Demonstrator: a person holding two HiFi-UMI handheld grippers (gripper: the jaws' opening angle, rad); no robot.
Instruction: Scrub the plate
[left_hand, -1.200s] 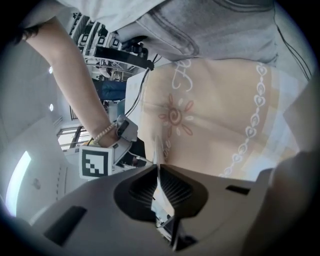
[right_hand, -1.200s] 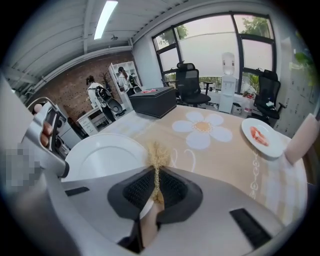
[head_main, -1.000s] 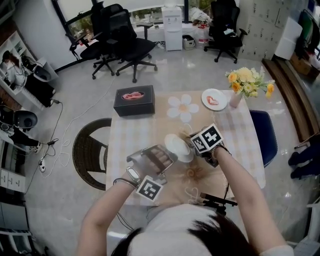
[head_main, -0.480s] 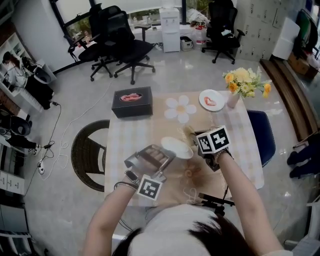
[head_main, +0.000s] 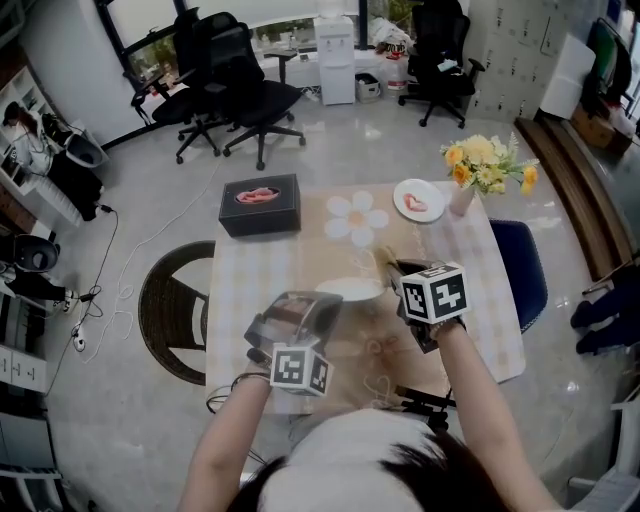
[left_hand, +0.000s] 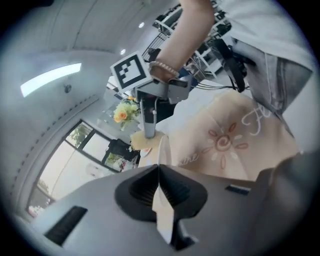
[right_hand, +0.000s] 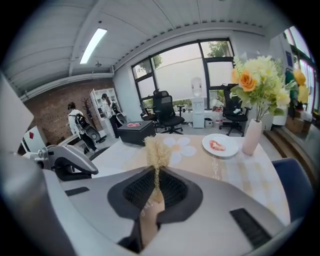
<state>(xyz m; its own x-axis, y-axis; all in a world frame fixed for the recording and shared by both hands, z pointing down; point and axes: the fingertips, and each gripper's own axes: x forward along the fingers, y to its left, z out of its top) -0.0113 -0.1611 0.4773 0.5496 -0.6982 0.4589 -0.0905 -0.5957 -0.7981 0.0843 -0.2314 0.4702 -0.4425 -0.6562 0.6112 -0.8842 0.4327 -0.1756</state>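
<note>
We see the left gripper (left_hand: 160, 172) with its jaws pressed together on the rim of the thin white round plate (left_hand: 164, 150). The plate shows edge-on and runs straight out ahead of the jaws. In the head view the same gripper (head_main: 325, 303) holds the plate (head_main: 350, 290) over the beige checked tablecloth (head_main: 245, 290). There the plate reads as a thin ellipse, sticking out past the left jaw tips toward the right gripper (head_main: 397, 272).

The right gripper's own view shows its jaws clamped tight on the pale wooden handle of the small straw-bristle brush (right_hand: 157, 152). The bristle tuft stands just beyond the jaw tips. In the head view the brush (head_main: 383, 262) sits at the plate's edge, on the side farthest from the left jaws. We cannot tell whether the bristles touch the plate. From the left gripper view the yellowish bristles show just past the plate's far rim, ahead of the left jaws, with the right gripper above them.

Several things lie well apart ahead of the right jaws:
- A matte black rectangular box (right_hand: 136, 131) is ahead and slightly left.
- A white flower-shaped mat (right_hand: 177, 145) is straight ahead.
- A small white dish with red food (right_hand: 220, 145) is ahead and to the right.
- A pale vase of yellow and orange flowers (right_hand: 252, 135) stands just beside the dish, farther right.
</note>
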